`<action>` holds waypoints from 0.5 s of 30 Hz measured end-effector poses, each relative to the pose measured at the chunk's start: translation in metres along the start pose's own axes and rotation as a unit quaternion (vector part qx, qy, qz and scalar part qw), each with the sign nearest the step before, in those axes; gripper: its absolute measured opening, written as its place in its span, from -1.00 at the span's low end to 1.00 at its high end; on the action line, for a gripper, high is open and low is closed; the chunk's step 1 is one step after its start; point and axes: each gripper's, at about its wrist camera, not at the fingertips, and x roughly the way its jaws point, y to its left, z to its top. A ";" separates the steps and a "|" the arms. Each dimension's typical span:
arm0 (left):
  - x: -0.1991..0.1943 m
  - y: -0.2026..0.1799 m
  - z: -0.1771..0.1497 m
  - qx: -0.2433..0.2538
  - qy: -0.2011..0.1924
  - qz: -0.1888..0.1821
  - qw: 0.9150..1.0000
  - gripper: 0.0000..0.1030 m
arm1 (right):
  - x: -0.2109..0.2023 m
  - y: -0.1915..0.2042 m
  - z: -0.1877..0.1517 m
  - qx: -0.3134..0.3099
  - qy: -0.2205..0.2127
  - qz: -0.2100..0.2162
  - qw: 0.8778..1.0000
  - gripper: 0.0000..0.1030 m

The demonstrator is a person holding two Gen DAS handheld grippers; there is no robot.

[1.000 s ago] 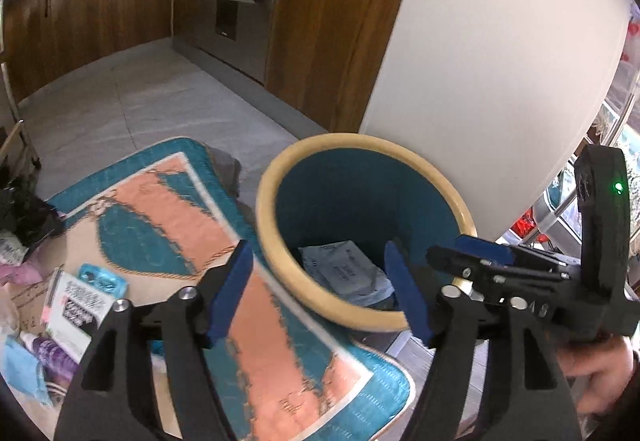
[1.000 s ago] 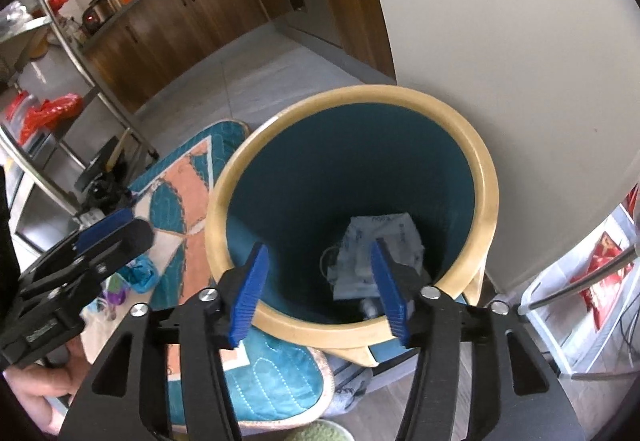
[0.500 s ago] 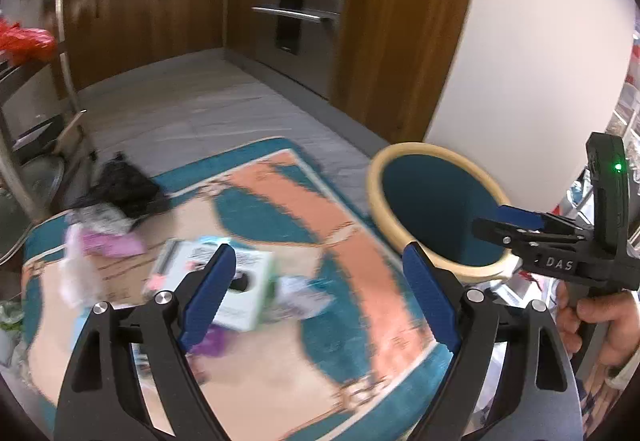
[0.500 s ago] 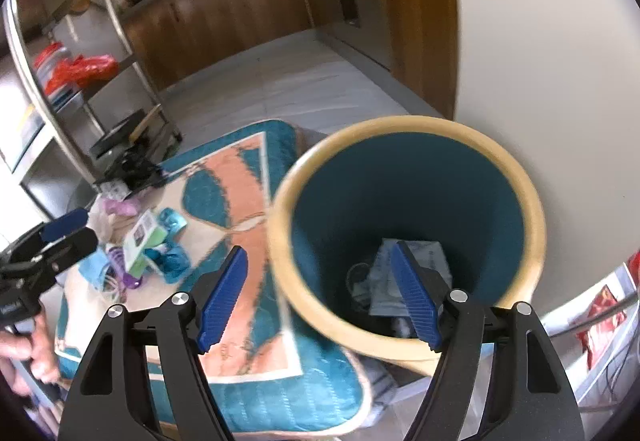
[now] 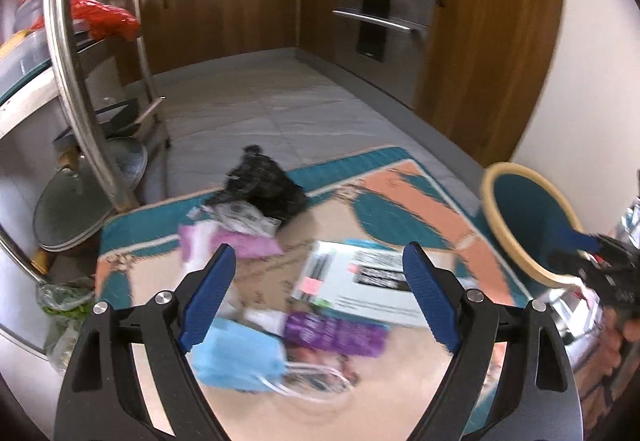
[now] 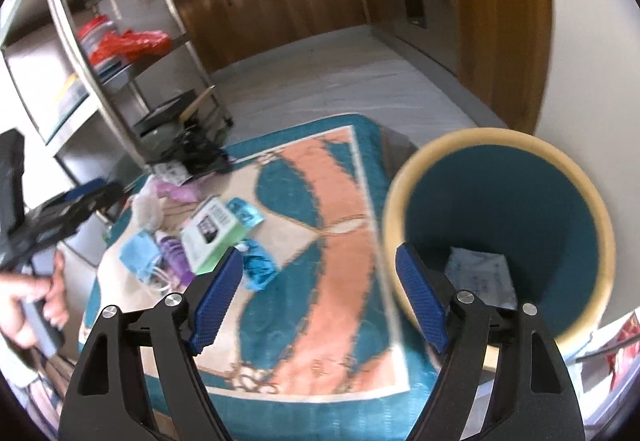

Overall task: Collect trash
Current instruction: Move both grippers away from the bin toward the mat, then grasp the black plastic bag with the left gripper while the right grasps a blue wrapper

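Left gripper [image 5: 316, 293]: jaws just been opening, gaping wide, carrying nothing.
Right gripper [image 6: 320, 293]: likewise.
White box [image 5: 360, 281]: looking light, stiff; pinching an edge.
Blue mask [image 5: 240, 357]: lying soft, limp.

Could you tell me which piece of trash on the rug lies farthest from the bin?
The black crumpled bag, at the rug's far edge beside the metal rack.

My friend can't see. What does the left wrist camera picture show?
The open, empty left gripper points down at trash scattered on a teal and orange rug: a white box, a purple packet, a light blue bag, pink scraps and a black bag. At the right stands a teal bin with a tan rim, with wooden kitchen cabinets behind.
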 end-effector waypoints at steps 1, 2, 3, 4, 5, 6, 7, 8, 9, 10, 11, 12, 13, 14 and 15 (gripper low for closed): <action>0.004 0.005 0.003 0.000 -0.001 0.007 1.000 0.63 | 0.003 0.006 0.000 -0.006 0.003 0.003 1.000 0.54; 0.010 0.012 0.008 0.000 -0.003 0.017 1.000 0.63 | 0.005 0.011 0.000 -0.011 0.005 0.006 1.000 0.54; 0.013 0.015 0.010 0.000 -0.003 0.021 1.000 0.63 | 0.006 0.015 0.000 -0.014 0.006 0.007 1.000 0.54; 0.017 0.020 0.014 -0.002 -0.004 0.026 1.000 0.63 | 0.008 0.018 0.000 -0.017 0.007 0.010 1.000 0.54; 0.022 0.025 0.018 -0.003 -0.004 0.030 1.000 0.63 | 0.009 0.020 0.000 -0.019 0.008 0.012 1.000 0.54; 0.028 0.030 0.022 -0.006 -0.004 0.033 0.999 0.63 | 0.011 0.024 0.000 -0.022 0.010 0.013 1.000 0.54; 0.034 0.033 0.025 -0.006 -0.003 0.036 0.999 0.63 | 0.012 0.025 -0.001 -0.023 0.011 0.014 1.000 0.54; 0.040 0.037 0.028 -0.006 -0.003 0.040 0.999 0.63 | 0.012 0.025 -0.001 -0.023 0.012 0.014 1.000 0.54; 0.047 0.040 0.032 -0.001 -0.002 0.043 0.999 0.63 | 0.014 0.026 -0.002 -0.024 0.015 0.015 1.000 0.54; 0.053 0.041 0.035 0.003 -0.001 0.046 0.999 0.63 | 0.017 0.028 -0.002 -0.025 0.017 0.014 0.999 0.54; 0.062 0.043 0.038 0.010 0.002 0.047 0.999 0.63 | 0.019 0.029 -0.002 -0.026 0.019 0.014 0.999 0.54; 0.068 0.043 0.041 0.014 0.005 0.047 0.999 0.63 | 0.021 0.029 -0.002 -0.026 0.021 0.014 0.999 0.54; 0.077 0.044 0.043 0.021 0.008 0.047 0.999 0.62 | 0.022 0.029 -0.002 -0.026 0.023 0.014 0.999 0.54; 0.085 0.045 0.045 0.026 0.011 0.047 0.999 0.61 | 0.023 0.029 -0.003 -0.026 0.025 0.014 0.999 0.54; 0.091 0.045 0.046 0.032 0.014 0.047 0.998 0.60 | 0.024 0.029 -0.003 -0.026 0.027 0.013 0.999 0.54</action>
